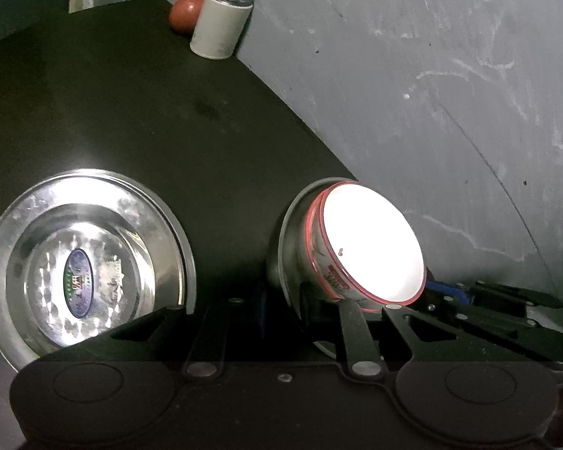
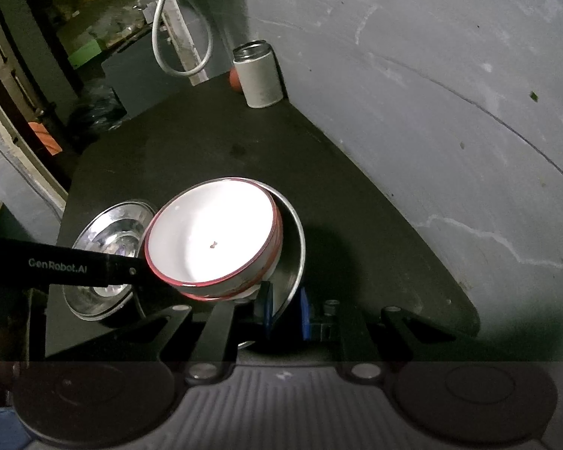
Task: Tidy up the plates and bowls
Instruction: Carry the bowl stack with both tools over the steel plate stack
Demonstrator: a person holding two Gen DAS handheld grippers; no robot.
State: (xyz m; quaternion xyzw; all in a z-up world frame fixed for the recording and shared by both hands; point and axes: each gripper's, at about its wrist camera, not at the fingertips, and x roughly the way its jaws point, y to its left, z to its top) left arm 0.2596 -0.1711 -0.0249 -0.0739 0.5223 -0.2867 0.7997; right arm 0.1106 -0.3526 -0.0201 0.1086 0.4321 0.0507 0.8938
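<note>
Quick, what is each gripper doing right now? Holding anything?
Left gripper: cannot tell; its tip is at the white bowl rim.
Right gripper: closed on the rim of the steel plate.

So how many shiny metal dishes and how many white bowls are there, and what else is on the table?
Metal dishes: 2, the metal plate and the metal dish under the bowls
White bowls with red rims: 2, stacked
White can: 1
Red ball: 1
Total: 6
</note>
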